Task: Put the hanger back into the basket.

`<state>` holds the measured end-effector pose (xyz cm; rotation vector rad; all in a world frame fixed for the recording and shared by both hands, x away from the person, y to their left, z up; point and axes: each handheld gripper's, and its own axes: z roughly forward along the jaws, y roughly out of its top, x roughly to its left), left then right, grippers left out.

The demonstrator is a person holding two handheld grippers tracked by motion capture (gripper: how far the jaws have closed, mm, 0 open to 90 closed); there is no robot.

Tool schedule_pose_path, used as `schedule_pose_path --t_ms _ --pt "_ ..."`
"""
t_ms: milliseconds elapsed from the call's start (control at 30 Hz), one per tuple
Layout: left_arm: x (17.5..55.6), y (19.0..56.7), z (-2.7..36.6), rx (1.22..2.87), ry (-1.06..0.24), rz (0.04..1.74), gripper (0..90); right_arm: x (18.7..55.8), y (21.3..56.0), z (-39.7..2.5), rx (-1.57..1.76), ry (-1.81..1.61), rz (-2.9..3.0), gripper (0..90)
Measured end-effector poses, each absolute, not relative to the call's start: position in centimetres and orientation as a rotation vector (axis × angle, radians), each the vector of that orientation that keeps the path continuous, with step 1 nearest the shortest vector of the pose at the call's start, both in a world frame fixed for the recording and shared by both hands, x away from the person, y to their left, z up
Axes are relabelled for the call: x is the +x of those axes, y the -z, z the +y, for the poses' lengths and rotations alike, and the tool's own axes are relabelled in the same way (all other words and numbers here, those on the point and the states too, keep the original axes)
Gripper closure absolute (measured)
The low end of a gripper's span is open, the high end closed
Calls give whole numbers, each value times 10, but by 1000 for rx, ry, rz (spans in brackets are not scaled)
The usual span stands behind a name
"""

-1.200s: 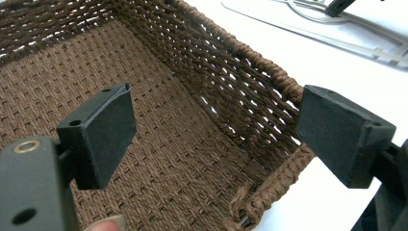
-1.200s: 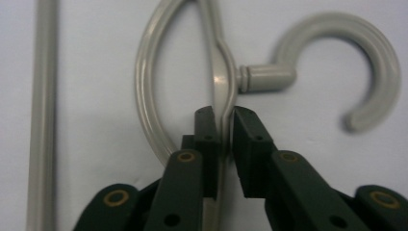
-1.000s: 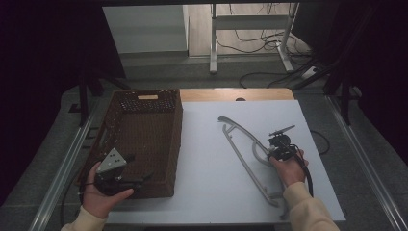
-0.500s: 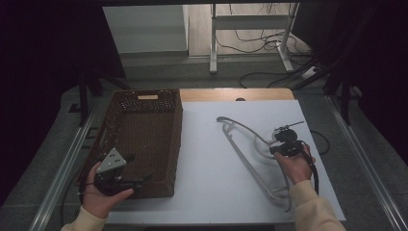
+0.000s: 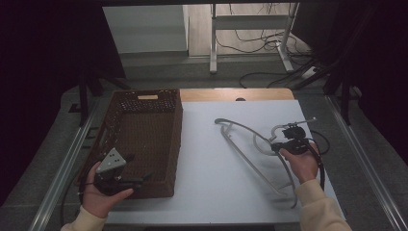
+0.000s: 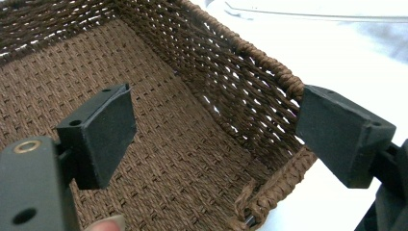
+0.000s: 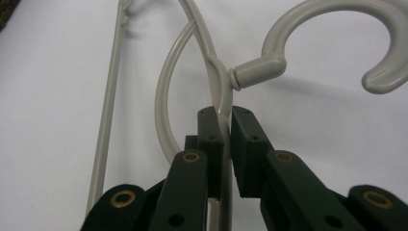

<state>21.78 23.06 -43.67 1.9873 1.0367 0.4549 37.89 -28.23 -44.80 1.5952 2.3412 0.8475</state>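
Hanger point(image 5: 250, 144) first: it is a grey plastic one, lying on the white table point(image 5: 207, 192) to the right of the brown woven basket point(image 5: 144, 98), and we have it pinched in our right claw point(image 7: 225, 126), jaws clenched on the thin neck just below the swivel hook point(image 7: 337, 33); in the high view that claw point(image 5: 281, 144) sits at the hanger's hook end, with the long bar running toward us. Our left claw point(image 6: 211, 130) is released, jaws wide apart, poised at the near right corner of the basket, one jaw inside the wall and one outside; it grasps nothing yet. We judge the step in hand to be carrying the hanger to the basket; the next move calls for a lift clear of the table, then a swing leftward over the rim, the left claw steadying the basket.
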Motion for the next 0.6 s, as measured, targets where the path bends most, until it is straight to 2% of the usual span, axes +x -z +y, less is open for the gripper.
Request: schedule_pose_path --t_ms 600 --pt "218 436 230 1989 -459 1034 143 375 432 -309 1666 -1204 2326 830"
